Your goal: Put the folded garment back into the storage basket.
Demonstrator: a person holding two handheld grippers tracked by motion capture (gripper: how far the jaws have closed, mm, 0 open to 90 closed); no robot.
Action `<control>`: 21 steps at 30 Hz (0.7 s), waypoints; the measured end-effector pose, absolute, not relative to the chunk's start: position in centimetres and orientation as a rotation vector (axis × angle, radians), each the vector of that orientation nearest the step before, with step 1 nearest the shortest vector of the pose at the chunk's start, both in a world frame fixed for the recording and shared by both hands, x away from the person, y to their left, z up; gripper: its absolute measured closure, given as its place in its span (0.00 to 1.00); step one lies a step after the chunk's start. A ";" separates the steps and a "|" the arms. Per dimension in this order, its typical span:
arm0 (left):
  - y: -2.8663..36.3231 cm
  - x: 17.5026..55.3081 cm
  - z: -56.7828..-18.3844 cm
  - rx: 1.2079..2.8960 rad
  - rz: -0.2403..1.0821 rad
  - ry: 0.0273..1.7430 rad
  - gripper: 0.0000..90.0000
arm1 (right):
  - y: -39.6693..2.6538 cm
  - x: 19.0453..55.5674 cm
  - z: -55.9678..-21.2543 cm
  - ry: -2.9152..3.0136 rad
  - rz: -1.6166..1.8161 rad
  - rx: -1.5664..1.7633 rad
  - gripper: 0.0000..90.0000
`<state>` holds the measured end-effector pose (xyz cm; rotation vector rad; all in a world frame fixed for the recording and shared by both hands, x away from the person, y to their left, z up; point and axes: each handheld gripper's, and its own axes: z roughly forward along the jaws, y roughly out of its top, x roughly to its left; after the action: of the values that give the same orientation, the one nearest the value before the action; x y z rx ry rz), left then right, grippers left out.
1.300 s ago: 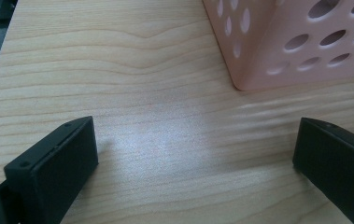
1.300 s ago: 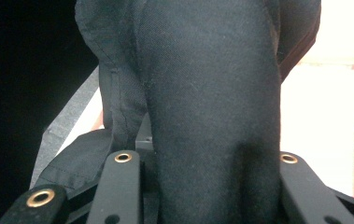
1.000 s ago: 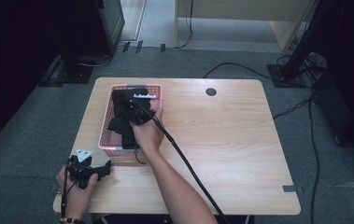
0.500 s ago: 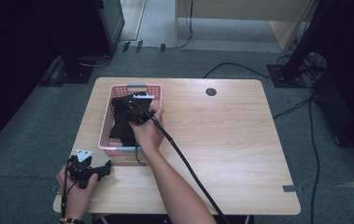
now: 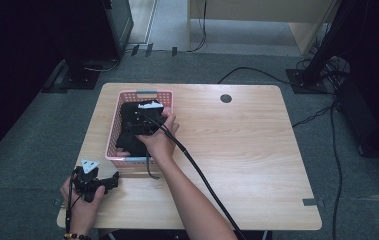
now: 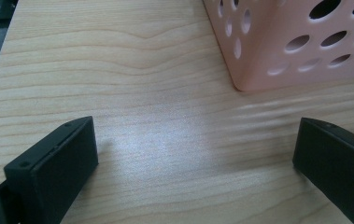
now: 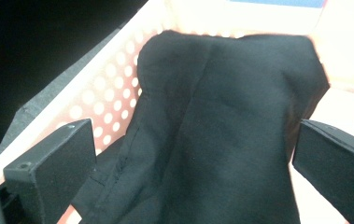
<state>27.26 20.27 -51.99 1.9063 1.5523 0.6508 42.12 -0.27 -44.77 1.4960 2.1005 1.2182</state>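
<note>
Black cloth (image 7: 221,121) in basket (image 7: 100,107) — beneath opened right gripper (image 7: 193,158).

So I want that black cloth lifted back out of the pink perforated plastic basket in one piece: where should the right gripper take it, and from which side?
Probably from above, at the raised ridge of the black cloth. It lies bunched between the right gripper's just-opened jaws, while the pink perforated plastic basket's walls block any sideways approach.
</note>
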 end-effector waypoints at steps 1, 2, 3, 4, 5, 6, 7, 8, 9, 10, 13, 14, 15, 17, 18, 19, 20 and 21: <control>20.3 27.3 -52.0 1.907 0.650 1.552 0.00 | -0.4 42.0 -44.6 2.098 1.227 1.490 0.00; 20.3 27.3 -52.0 1.908 0.651 1.552 0.00 | -0.6 42.0 -44.5 2.094 1.240 1.483 0.00; 20.3 27.3 -52.0 1.907 0.651 1.552 0.00 | -0.9 41.9 -44.4 2.088 1.246 1.481 0.00; 20.3 27.3 -52.0 1.907 0.651 1.552 0.00 | -1.1 41.9 -44.3 2.081 1.251 1.483 0.00; 20.3 27.3 -52.0 1.907 0.651 1.552 0.00 | -1.4 41.8 -44.3 2.078 1.253 1.480 0.00; 20.3 27.3 -52.0 1.907 0.651 1.552 0.00 | -1.9 41.7 -44.4 2.069 1.258 1.484 0.00; 20.3 27.3 -52.0 1.907 0.651 1.552 0.00 | -1.9 41.7 -44.4 2.069 1.258 1.484 0.00; 20.3 27.3 -52.0 1.907 0.651 1.552 0.00 | -2.5 41.7 -44.5 2.068 1.254 1.485 0.00; 20.3 27.3 -52.0 1.907 0.651 1.552 0.00 | -2.5 41.7 -44.5 2.068 1.254 1.485 0.00; 20.3 27.3 -52.0 1.907 0.651 1.552 0.00 | -2.8 41.7 -44.6 2.065 1.251 1.489 0.00; 20.3 27.3 -52.0 1.907 0.651 1.553 0.00 | -3.5 41.6 -44.4 2.013 1.299 1.539 0.00; 20.3 27.3 -52.0 1.907 0.651 1.553 0.00 | -3.7 41.5 -44.3 2.007 1.313 1.545 0.00; 20.3 27.3 -52.0 1.907 0.651 1.553 0.00 | -3.9 41.5 -44.1 2.007 1.317 1.543 0.00; 20.3 27.3 -52.0 1.907 0.651 1.553 0.00 | -4.5 41.4 -43.6 2.004 1.321 1.541 0.00; 20.3 27.3 -52.0 1.907 0.651 1.553 0.00 | -4.5 41.4 -43.6 2.004 1.321 1.541 0.00; 20.3 27.3 -52.0 1.907 0.651 1.553 0.00 | -4.9 41.4 -43.4 2.006 1.306 1.544 0.00; 20.3 27.3 -52.0 1.907 0.651 1.553 0.00 | -4.9 41.4 -43.4 2.006 1.306 1.544 0.00; 20.3 27.3 -52.0 1.907 0.651 1.553 0.00 | -5.2 41.4 -43.3 2.006 1.300 1.543 0.00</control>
<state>27.27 20.27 -51.99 1.9068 1.5525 0.6510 41.41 -5.21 -43.30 1.5434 2.0061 1.3001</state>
